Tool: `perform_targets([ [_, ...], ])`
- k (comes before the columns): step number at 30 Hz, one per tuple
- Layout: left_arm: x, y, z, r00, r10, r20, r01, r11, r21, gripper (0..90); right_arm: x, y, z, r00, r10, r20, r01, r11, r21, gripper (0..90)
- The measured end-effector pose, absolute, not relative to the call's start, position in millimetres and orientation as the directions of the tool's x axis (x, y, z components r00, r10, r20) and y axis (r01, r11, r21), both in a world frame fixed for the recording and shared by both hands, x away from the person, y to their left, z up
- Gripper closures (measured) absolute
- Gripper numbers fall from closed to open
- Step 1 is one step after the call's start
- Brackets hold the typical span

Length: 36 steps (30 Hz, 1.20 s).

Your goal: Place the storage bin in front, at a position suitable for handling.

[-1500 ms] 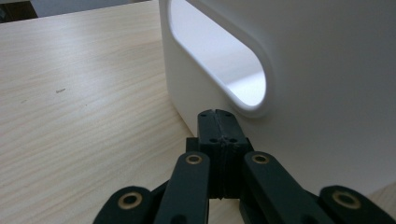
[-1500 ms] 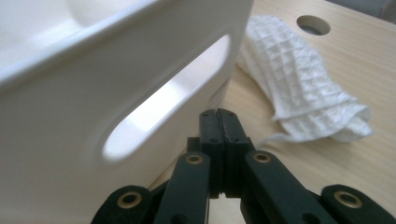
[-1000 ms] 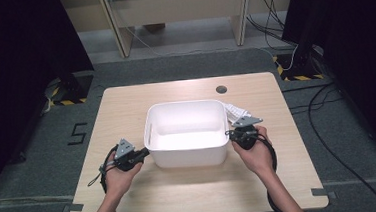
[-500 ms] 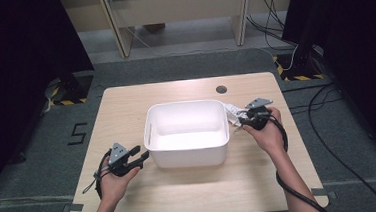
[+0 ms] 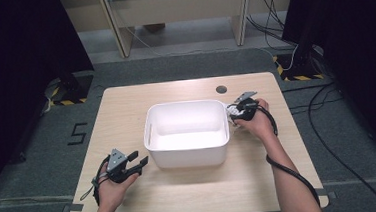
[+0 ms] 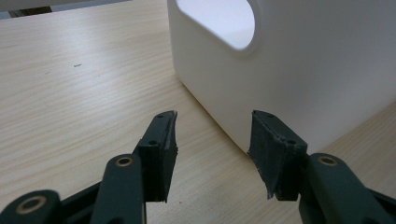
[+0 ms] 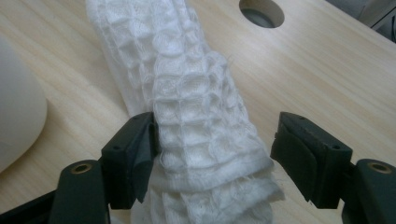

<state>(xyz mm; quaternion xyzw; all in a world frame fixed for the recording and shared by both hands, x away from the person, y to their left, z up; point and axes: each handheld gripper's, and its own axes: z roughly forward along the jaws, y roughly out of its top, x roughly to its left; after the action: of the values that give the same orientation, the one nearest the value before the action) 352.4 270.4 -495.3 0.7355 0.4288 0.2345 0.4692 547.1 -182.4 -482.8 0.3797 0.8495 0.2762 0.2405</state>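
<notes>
A white plastic tub (image 5: pixel 185 105) stands in the middle of the wooden table (image 5: pixel 126 105). My left gripper (image 5: pixel 139 158) rests near the tub's front left corner. In the left gripper view the gripper (image 6: pixel 212 130) is open; its jaws have just been opening, with nothing between them, and the tub wall (image 6: pixel 303 70) lies just ahead. My right gripper (image 5: pixel 236 110) is to the right of the tub, over a crumpled white waffle cloth (image 5: pixel 231 117). In the right gripper view the gripper (image 7: pixel 217 128) has just been opening and straddles the cloth (image 7: pixel 196 107): the left pad touches it, the right pad stands apart.
A round cable hole (image 5: pixel 221 89) lies in the tabletop behind the cloth, also seen in the right gripper view as the hole (image 7: pixel 261 11). Bare wood runs along the table's front and left. Dark curtains and floor cables surround the table.
My right hand has moved from the tub's right rim farther back and right, down onto the cloth, with its jaws now open. The left hand has barely shifted and its jaws have opened.
</notes>
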Motion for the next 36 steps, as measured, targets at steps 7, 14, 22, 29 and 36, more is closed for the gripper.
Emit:
perform_targets([
  [7,351,269,-493,0.539,0.841,-0.05,0.401,-0.204,0.893,50.7,548,-183,-492,-0.621,0.765,-0.17,0.525,0.567,0.634,58.9],
  [14,341,268,-489,0.562,0.826,-0.04,0.386,-0.219,0.896,51.9,532,-192,-484,-0.616,0.774,-0.145,0.547,0.553,0.629,73.7],
  [22,323,267,-480,0.6,0.799,-0.027,0.353,-0.235,0.905,53.4,477,-210,-462,-0.656,0.742,-0.137,0.512,0.571,0.642,74.7],
  [29,311,257,-473,0.642,0.767,-0.024,0.328,-0.246,0.912,54.0,416,-222,-451,-0.696,0.704,-0.137,0.49,0.606,0.627,74.7],
  [36,305,240,-468,0.689,0.724,-0.034,0.312,-0.254,0.915,53.1,356,-216,-455,-0.74,0.658,-0.139,0.46,0.646,0.61,74.7],
])
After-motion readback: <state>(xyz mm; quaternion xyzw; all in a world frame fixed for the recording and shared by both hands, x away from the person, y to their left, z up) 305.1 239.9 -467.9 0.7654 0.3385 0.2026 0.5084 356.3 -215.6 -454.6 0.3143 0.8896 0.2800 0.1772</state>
